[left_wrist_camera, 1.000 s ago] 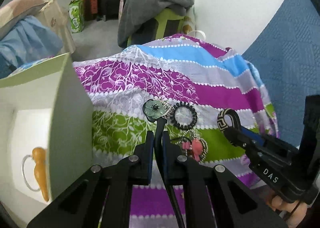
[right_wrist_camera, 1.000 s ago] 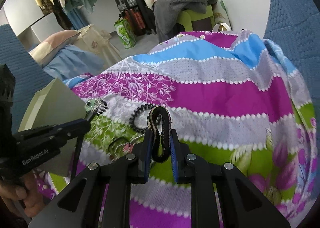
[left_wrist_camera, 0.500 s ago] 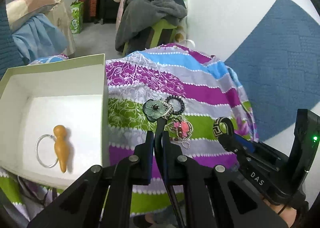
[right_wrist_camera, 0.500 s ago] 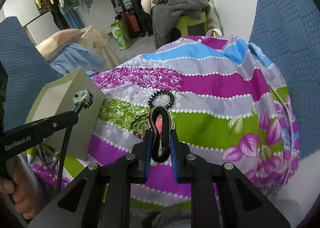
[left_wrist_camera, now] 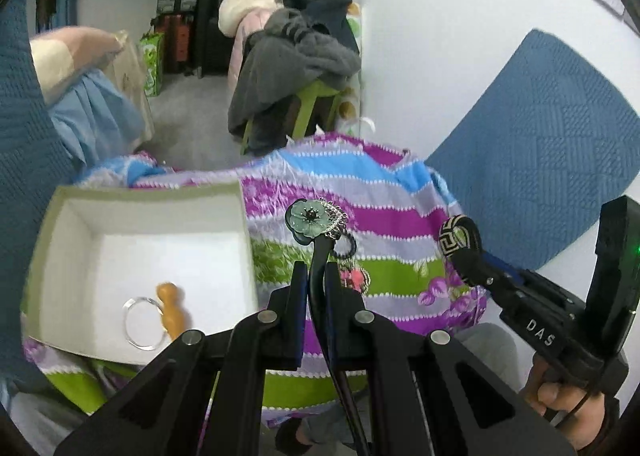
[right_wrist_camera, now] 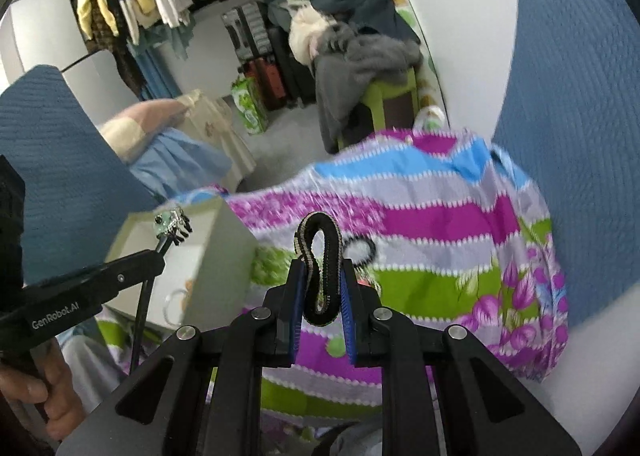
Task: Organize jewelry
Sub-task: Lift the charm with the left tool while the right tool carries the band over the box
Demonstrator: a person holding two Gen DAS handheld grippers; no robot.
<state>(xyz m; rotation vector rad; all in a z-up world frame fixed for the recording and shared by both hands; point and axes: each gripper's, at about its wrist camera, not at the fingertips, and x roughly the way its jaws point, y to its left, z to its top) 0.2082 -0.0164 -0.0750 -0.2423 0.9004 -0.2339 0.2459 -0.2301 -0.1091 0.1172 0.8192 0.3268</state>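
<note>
1. Plainly, both grippers are loaded. The left gripper (left_wrist_camera: 316, 276) is clamped on the thin black stem of a hairpin (left_wrist_camera: 314, 222), whose green flower head stands above the fingertips, while the stem's long tail hangs down behind them.
2. The right gripper (right_wrist_camera: 322, 288) is clamped on a folded black-and-cream band (right_wrist_camera: 320, 256), with its loop standing up between the blue pads.
3. The box (left_wrist_camera: 72, 224) sits open on the striped cloth (left_wrist_camera: 400, 216), left of both grippers, and already holds a ring (left_wrist_camera: 140, 322) and an amber pendant (left_wrist_camera: 172, 306). A black hair tie (right_wrist_camera: 362, 250) and a pink trinket (left_wrist_camera: 354, 278) lie on the cloth (largely hidden behind the fingers).
4. Risk: the hairpin is pinched on a narrow stem with a heavy head, so it could pivot or slip in the grip during a swing toward the box.
5. Risk: the hanging tail could catch the box wall and tip or drag the light box.
6. Risk: the two grippers are near each other, so heading for the box together could knock them and jar a piece loose.
7. Risk: the band, squeezed in a fold, may spring on release and hop out.
</note>
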